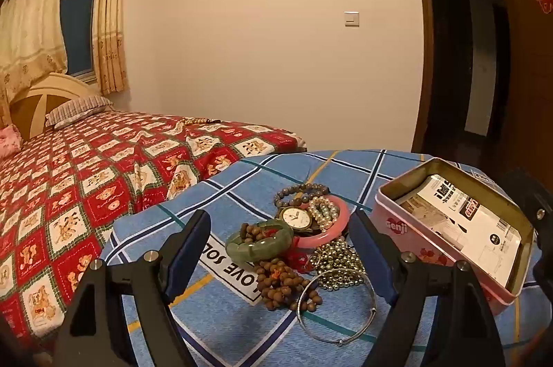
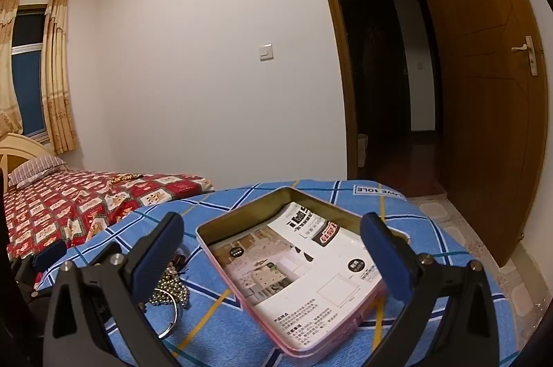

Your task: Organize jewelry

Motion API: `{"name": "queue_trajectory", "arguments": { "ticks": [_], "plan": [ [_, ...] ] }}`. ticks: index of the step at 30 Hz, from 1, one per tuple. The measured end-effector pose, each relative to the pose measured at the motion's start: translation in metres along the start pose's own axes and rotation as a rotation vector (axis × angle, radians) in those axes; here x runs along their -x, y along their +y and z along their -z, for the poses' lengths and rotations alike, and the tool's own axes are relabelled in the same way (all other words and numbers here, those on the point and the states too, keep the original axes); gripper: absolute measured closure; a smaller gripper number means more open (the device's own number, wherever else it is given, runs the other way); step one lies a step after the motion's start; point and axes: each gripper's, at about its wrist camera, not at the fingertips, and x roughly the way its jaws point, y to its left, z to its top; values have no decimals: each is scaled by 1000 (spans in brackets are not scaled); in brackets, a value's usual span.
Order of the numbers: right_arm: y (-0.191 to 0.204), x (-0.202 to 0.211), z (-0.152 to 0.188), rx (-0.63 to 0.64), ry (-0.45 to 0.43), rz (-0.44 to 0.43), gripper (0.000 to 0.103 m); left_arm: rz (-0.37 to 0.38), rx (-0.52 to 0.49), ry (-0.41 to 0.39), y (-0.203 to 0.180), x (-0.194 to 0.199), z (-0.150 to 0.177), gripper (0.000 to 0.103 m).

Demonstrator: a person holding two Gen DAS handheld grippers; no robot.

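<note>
A heap of jewelry lies on the blue checked cloth (image 1: 221, 325): a green jade bangle (image 1: 259, 241), a pink bangle (image 1: 337, 230), a gold-faced watch (image 1: 295, 217), pearl bracelet (image 1: 323, 211), grey bead bracelet (image 1: 300, 192), brown wooden beads (image 1: 283, 284), a metal ball chain (image 1: 337, 270) and a thin silver bangle (image 1: 337, 308). My left gripper (image 1: 280, 249) is open, its fingers either side of the heap, just above it. A pink tin (image 1: 432, 249) with a printed card (image 2: 304, 266) inside stands to the right. My right gripper (image 2: 273, 246) is open over the tin (image 2: 242, 294).
A bed with a red patterned cover (image 1: 86, 180) lies to the left, with a string of beads (image 1: 197, 121) on its far side. An open wooden door (image 2: 484, 90) and dark hallway are to the right. The cloth's edge drops to a tiled floor (image 2: 449, 211).
</note>
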Motion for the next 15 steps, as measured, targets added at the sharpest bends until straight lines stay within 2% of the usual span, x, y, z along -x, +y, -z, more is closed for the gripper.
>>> {"name": "queue_trajectory", "arguments": {
  "ticks": [4,5,15],
  "plan": [
    [0,0,0,-3,-2,0,0,5,20,8,2,1,1,21],
    [0,-1,1,-4,-1,0,0,-1,22,31,1,-6,-2,21],
    [0,0,-1,-1,-6,1,0,1,13,17,3,-2,0,21]
  ]
}}
